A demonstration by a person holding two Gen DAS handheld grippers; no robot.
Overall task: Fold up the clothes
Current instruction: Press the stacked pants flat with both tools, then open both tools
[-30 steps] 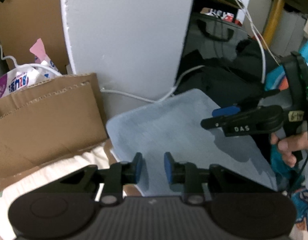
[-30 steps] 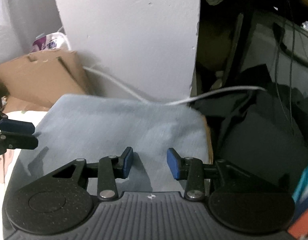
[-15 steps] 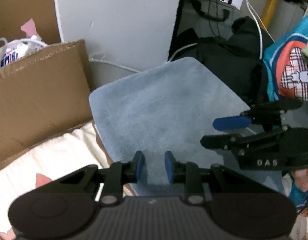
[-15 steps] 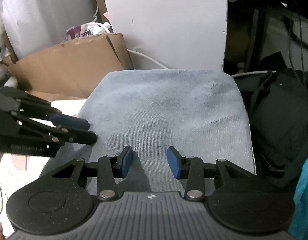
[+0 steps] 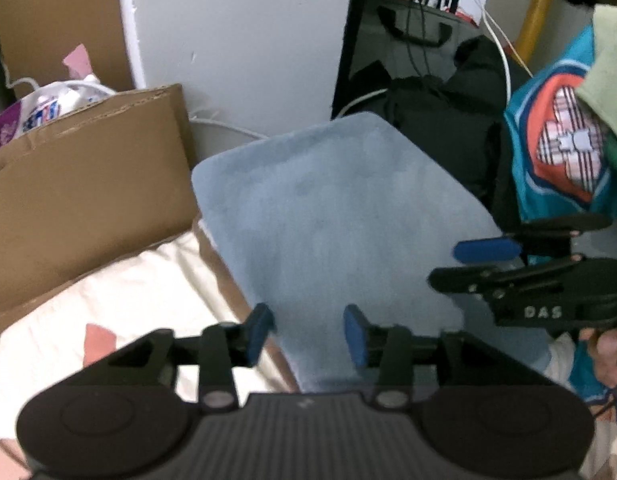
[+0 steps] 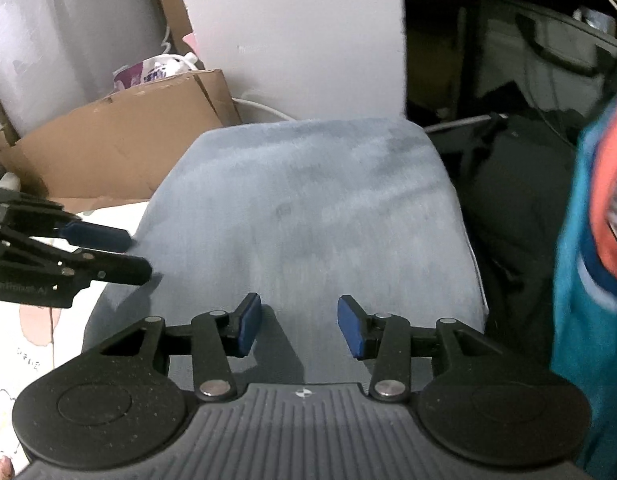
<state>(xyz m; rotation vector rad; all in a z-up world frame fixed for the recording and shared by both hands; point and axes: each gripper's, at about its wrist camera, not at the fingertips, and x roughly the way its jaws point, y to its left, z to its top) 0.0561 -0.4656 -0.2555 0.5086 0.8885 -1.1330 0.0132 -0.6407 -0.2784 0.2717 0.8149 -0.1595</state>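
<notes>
Folded cloth [image 5: 340,216]: pale blue, lying flat as a rounded rectangle, surface smooth; the landmark for all entries below.
Cloth position: on a cream patterned sheet [image 5: 120,292], its far edge near a white panel [image 5: 244,40].
Left gripper [image 5: 304,334]: over the cloth's near left edge, jaws part open and opening, nothing between them.
Right gripper [image 6: 299,326]: over the cloth's near edge, jaws part open and opening, only the cloth's surface showing below the gap.
Grip: neither gripper's pads press on the cloth.
Cardboard box [image 5: 80,188]: left of the cloth, just beside its far left corner.
Black bag [image 6: 508,216]: right of the cloth, beside its edge.
Teal garment [image 5: 556,148]: right of the cloth, past the bag, with an orange and plaid patch.
White cable [image 6: 264,110]: behind the cloth, along the panel's foot.
</notes>
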